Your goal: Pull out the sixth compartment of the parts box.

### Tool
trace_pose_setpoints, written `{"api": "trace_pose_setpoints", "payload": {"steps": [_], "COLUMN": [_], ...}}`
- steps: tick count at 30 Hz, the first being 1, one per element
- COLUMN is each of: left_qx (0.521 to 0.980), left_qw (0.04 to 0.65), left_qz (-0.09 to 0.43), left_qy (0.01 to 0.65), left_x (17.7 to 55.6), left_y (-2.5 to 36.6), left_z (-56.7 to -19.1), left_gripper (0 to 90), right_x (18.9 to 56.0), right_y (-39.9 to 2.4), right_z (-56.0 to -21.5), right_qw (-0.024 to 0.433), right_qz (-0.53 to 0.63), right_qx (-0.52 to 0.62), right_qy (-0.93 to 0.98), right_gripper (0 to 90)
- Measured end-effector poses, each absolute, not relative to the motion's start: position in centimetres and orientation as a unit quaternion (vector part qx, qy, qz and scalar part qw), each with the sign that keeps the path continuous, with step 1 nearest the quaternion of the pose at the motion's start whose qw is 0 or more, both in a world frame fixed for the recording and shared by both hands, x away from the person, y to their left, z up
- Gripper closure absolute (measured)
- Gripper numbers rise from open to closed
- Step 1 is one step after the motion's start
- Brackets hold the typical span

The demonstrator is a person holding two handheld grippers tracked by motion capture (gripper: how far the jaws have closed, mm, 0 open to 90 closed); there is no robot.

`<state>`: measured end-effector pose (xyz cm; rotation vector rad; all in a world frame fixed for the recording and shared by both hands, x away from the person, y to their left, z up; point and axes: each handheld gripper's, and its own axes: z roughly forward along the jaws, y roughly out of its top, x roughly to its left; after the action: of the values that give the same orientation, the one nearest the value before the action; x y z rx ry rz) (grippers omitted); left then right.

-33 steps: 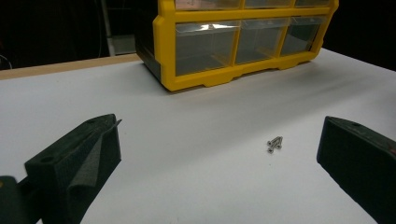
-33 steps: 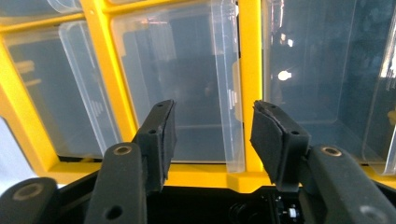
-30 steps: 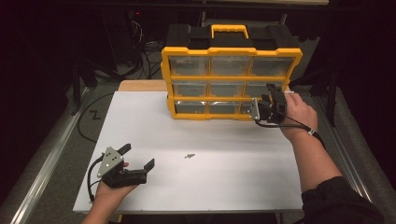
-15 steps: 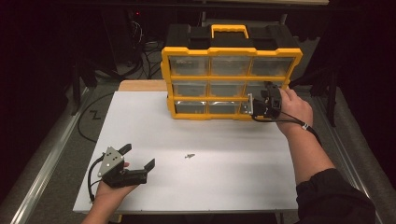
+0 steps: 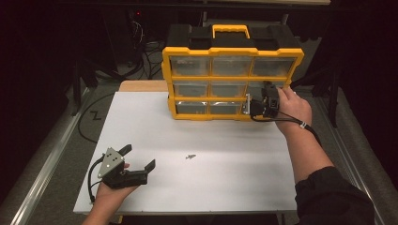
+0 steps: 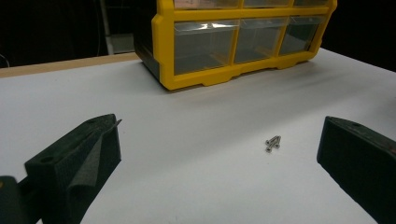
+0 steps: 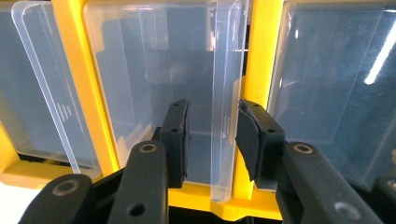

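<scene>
My left tongs [image 5: 141, 161] rest open on the table [image 5: 225, 187], screws [image 6: 272, 142] just ahead between the jaws. My right tongs [image 7: 212, 135] have just been closing around the drawer's clear pull tab [image 7: 226, 102], pads not yet pressing. The tab stands upright in that view, on the organizer's [image 5: 232, 51] lower right drawer; right hand nearer.

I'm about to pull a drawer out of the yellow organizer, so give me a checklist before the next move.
1. Clear plastic drawer tab between the right gripper jaws: ok.
2. Pads pressing the tab: not ok; the jaws have just been closing, but a gap remains.
3. Yellow plastic drawer organizer flat on the white table: ok.
4. Small silver screws away from the drawer front: ok.
5. Left gripper open, resting aside: ok.
6. Drawer contents: cannot tell.
</scene>
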<state>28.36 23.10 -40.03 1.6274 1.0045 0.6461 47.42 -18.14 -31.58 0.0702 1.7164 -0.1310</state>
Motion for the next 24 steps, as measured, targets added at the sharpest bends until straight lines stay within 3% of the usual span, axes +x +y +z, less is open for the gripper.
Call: {"api": "trace_pose_setpoints", "payload": {"steps": [24], "left_qx": [0.680], "left_qw": [0.536], "left_qz": [0.270], "left_qy": [0.421], "left_x": [28.25], "left_y": [23.14], "left_z": [-39.94], "left_gripper": [0.2], "right_x": [47.51], "right_y": [-17.44], "right_z": [-31.93], "right_qw": [0.672], "right_qz": [-0.076], "right_qx": [0.045], "right_qy": [0.735], "right_gripper": [79.6]}}
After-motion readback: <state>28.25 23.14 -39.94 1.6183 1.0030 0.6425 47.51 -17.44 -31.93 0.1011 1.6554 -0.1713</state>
